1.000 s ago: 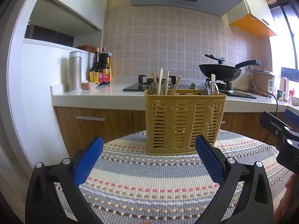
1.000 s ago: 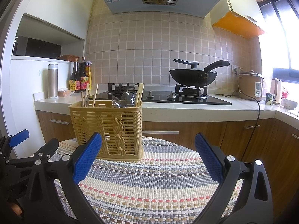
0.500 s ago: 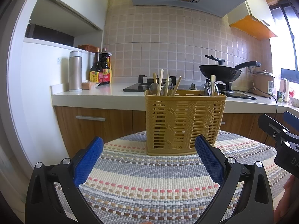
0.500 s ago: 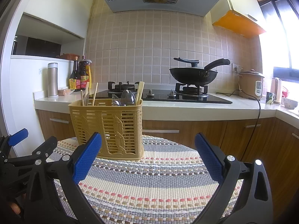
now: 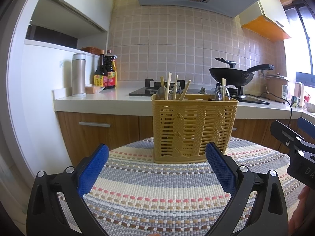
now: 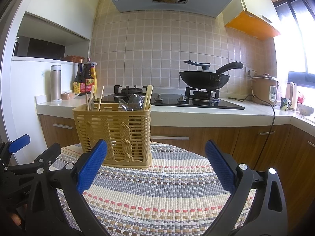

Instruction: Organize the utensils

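A yellow plastic utensil basket (image 5: 194, 127) (image 6: 115, 131) stands upright on the striped woven mat (image 5: 157, 194) (image 6: 157, 192). Wooden chopsticks (image 5: 169, 86) (image 6: 100, 98) and metal spoons (image 5: 219, 93) (image 6: 135, 102) stick up out of it. My left gripper (image 5: 157, 166) hovers open just in front of the basket, nothing between its blue pads. My right gripper (image 6: 156, 166) is open too, to the right of the basket and a little nearer. Each view shows the other gripper at its edge.
Behind the mat runs a kitchen counter (image 5: 94, 100) with a steel flask (image 5: 78, 74), sauce bottles (image 5: 106, 72), a gas hob and a black wok (image 6: 204, 77). A rice cooker (image 6: 264, 89) with a trailing cord stands at the right. Wooden cabinets sit below.
Both views have dipped slightly, so the basket sits a little higher in frame. Both grippers stay open and the basket has not moved.
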Tool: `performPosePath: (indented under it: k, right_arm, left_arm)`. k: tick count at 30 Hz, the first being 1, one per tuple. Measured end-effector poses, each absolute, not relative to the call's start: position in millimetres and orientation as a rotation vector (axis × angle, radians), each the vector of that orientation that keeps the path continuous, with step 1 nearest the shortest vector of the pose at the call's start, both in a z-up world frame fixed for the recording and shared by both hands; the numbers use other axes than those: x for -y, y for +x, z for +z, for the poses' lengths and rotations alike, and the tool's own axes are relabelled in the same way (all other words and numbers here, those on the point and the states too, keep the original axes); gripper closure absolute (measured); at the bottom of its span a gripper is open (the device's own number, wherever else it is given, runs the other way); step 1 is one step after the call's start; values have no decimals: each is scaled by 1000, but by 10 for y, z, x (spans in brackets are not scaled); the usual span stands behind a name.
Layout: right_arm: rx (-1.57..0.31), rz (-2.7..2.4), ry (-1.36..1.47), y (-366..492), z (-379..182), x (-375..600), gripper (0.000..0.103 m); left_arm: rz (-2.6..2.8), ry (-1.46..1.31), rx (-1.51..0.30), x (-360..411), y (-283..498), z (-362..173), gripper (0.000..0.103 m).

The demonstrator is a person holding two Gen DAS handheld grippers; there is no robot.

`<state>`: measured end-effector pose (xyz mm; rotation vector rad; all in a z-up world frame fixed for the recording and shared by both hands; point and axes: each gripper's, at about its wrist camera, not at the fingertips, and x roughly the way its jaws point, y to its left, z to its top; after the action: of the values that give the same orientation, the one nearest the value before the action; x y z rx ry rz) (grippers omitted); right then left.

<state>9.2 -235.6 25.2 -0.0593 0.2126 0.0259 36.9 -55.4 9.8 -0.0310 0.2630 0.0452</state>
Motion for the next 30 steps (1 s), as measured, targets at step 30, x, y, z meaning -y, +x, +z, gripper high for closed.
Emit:
performPosePath:
  k: [30]
  right_arm:
    - [-213,26,-62,102,249,2350,8]
  left_arm:
    - [43,-64,-276,473,379,85,8]
